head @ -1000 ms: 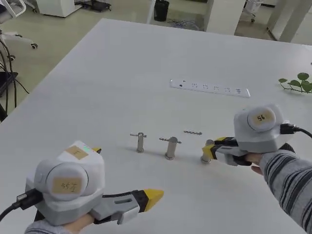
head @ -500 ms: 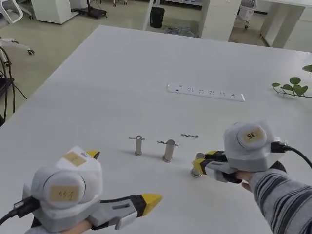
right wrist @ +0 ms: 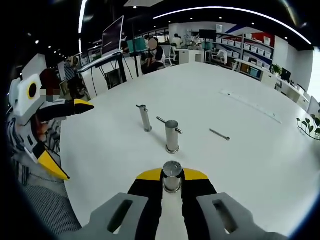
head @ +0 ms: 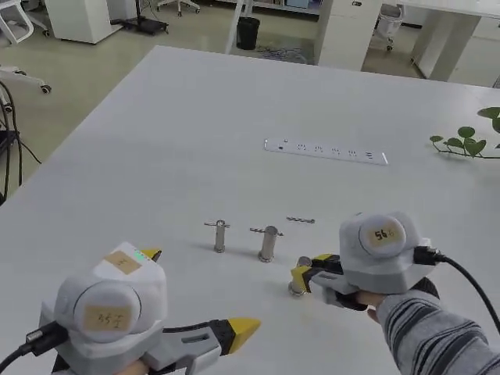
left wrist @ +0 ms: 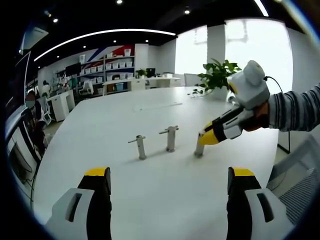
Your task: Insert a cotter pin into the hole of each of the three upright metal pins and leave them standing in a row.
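While the right gripper (right wrist: 172,181) clenched the bare metal pin (right wrist: 171,169) between its jaws, the loose cotter pin (right wrist: 219,134) lay ahead of them, rightward. The left gripper (left wrist: 170,175) gaped, empty. Clamped so high, the jaws might cover the pin's hole or tip it.

— Where do the pins stand on the table (head: 156,141)?
— Toward its near edge. The left pin (head: 219,236), then the middle pin (head: 269,244) to its right. The third pin (head: 296,289) is further right and nearer the edge, between the right gripper's (head: 301,275) jaws.
— And behind them?
— A loose cotter pin (head: 301,220) lies just behind the middle pin. The power strip (head: 325,151) is well behind, and the plant (head: 469,141) is by the right edge.
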{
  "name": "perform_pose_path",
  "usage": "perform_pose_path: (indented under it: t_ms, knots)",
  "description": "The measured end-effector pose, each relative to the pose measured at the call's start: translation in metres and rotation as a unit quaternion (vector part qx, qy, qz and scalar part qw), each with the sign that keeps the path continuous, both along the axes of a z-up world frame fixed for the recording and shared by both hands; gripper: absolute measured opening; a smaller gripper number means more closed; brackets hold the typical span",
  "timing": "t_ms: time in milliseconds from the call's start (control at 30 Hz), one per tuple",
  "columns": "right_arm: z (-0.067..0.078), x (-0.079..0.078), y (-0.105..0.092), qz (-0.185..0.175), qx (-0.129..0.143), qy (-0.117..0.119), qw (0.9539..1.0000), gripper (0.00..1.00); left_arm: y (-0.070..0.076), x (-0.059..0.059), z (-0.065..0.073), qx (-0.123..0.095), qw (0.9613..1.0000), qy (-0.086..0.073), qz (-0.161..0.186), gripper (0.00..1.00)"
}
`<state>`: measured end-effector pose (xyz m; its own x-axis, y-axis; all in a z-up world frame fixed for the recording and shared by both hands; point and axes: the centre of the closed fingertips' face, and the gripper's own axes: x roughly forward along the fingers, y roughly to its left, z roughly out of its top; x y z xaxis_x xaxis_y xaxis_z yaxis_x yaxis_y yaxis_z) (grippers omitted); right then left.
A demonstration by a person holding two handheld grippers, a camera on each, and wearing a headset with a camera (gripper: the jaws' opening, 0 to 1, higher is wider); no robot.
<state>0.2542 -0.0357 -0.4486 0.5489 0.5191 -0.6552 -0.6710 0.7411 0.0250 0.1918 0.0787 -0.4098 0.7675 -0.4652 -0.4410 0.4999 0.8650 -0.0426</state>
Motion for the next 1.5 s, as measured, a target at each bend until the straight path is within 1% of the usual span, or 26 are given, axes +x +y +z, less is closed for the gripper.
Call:
perform_pose_path:
  t_ms: [100,167,200,333,567,767,900,933,1000,1067,1200,1300,1333,1500]
  knots:
    - [-0.002,-0.003,0.002,-0.002,0.003,0.0,1.0,0.08,0.001,0.0,-0.001,0.0,1.0,0.001,0.002,0.96]
    - [-0.004,-0.006,0.004,0.001,-0.001,-0.003,1.0,0.08,0.002,0.0,-0.001,0.0,1.0,0.001,0.003,0.96]
    - [-0.003,-0.007,0.005,0.001,-0.001,-0.01,0.9999,0.08,0.002,0.0,-0.001,-0.001,1.0,0.001,0.003,0.96]
    - [-0.004,-0.01,0.008,0.002,-0.005,-0.016,0.9999,0.08,0.002,0.0,-0.002,-0.003,1.0,0.002,0.003,0.95]
    - [-0.005,-0.012,0.009,-0.014,-0.003,-0.017,0.9997,0.09,-0.002,-0.001,-0.005,-0.002,1.0,0.006,-0.002,0.95]
    - [-0.004,-0.012,0.008,-0.029,0.005,-0.009,0.9995,0.09,-0.003,-0.002,-0.004,-0.003,1.0,0.005,-0.003,0.95]
    - [-0.005,-0.017,0.009,-0.022,0.013,-0.001,0.9997,0.16,-0.003,-0.003,-0.004,-0.003,1.0,0.006,-0.001,0.95]
    - [-0.004,-0.018,0.007,-0.021,0.014,-0.001,0.9997,0.18,-0.003,-0.003,-0.004,-0.003,1.0,0.006,-0.001,0.95]
    - [-0.001,-0.02,0.006,-0.02,0.026,-0.004,0.9995,0.2,-0.002,-0.003,-0.003,-0.002,1.0,0.006,-0.001,0.95]
    - [0.0,-0.021,0.003,-0.018,0.025,-0.004,0.9995,0.23,-0.002,-0.004,-0.003,-0.003,1.0,0.007,0.0,0.95]
    - [0.006,-0.025,-0.007,-0.016,0.035,-0.003,0.9993,0.27,-0.003,-0.005,-0.004,-0.002,1.0,0.009,0.001,0.95]
    - [0.007,-0.027,-0.016,-0.013,0.03,-0.004,0.9994,0.28,-0.003,-0.005,-0.004,-0.001,1.0,0.009,0.0,0.95]
    - [0.006,-0.027,-0.021,-0.012,0.023,-0.002,0.9997,0.28,-0.003,-0.004,-0.004,0.0,1.0,0.008,0.0,0.95]
    - [0.004,-0.023,-0.036,-0.005,0.013,0.002,0.9999,0.28,-0.002,-0.001,-0.001,-0.001,1.0,0.004,0.001,0.96]
